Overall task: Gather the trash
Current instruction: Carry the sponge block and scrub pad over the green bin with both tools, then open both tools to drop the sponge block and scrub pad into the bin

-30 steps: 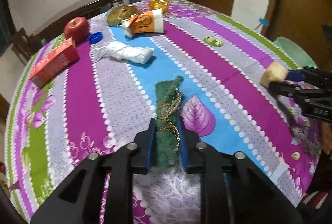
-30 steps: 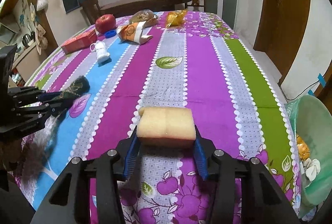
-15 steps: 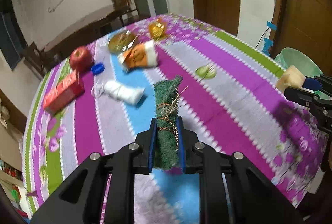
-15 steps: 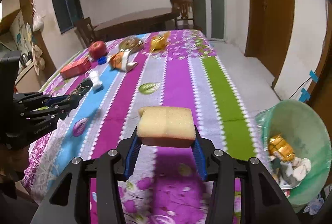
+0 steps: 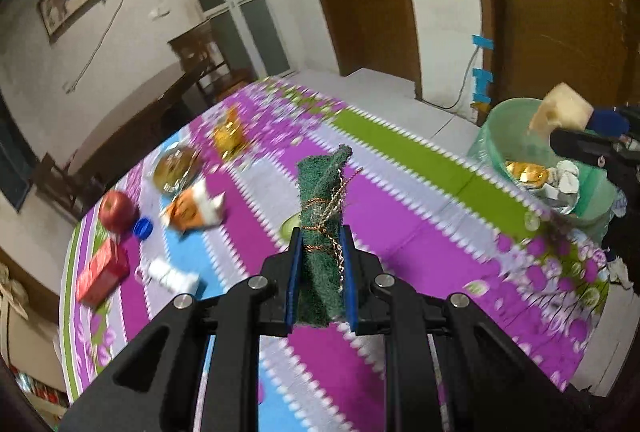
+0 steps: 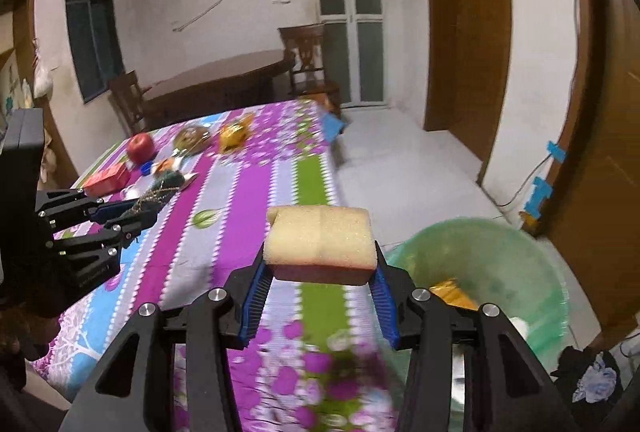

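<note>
You've lifted both loads off the table, your left gripper (image 5: 320,264) nearly closed on the green scouring pad (image 5: 322,232), your right gripper (image 6: 318,280) half-open around the yellow sponge (image 6: 320,238), and the green trash bin (image 6: 480,256) now sits just right of those fingertips, ready for dropping.

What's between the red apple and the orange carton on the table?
A small blue bottle cap lies on the cloth between the red apple and the crumpled orange carton. It shows best in the left wrist view.
</note>
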`<action>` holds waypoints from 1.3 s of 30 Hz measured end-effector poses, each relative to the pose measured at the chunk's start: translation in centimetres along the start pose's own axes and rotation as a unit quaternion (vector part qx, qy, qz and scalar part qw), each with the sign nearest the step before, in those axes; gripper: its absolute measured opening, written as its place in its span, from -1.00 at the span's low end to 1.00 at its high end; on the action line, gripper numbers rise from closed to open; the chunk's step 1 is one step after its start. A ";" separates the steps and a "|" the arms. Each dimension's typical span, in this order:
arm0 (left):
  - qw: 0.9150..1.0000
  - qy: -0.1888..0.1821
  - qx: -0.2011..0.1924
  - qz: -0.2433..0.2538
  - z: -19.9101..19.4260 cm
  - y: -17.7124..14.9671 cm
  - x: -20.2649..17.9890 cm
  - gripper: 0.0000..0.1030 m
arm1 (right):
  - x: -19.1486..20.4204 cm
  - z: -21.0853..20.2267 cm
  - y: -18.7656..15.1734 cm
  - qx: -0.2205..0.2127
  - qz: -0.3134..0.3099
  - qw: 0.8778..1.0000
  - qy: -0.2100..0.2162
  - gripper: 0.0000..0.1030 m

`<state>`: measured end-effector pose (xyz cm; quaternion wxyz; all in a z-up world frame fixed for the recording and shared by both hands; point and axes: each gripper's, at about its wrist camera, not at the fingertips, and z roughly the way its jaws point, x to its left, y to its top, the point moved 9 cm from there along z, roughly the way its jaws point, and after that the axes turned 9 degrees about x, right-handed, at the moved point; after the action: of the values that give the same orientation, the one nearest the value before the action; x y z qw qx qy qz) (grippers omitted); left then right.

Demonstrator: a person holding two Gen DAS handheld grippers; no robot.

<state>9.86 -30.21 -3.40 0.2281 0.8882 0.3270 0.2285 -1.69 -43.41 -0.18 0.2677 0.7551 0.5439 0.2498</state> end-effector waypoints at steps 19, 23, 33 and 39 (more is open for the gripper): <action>0.995 -0.021 -0.026 0.096 1.3 8.3 -11.9 -0.68 | -15.8 -4.8 -0.6 0.006 0.059 0.992 -0.112 -0.07; 0.992 -0.033 -0.027 0.119 2.1 10.0 -14.6 -0.68 | -19.0 -5.1 -0.8 0.021 0.066 0.988 -0.139 -0.07; 0.982 -0.089 -0.010 0.166 4.3 11.9 -20.5 -0.67 | -24.6 -3.0 -2.4 0.096 0.081 0.979 -0.163 -0.07; 0.965 -0.170 0.030 0.198 6.5 11.0 -23.8 -0.67 | -25.3 -0.9 -3.5 0.128 0.071 0.976 -0.164 -0.07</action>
<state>2.53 -55.64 -8.59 0.2040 0.9673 0.1077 0.1054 -11.82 -66.50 -4.08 0.2358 0.8507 0.4647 0.0694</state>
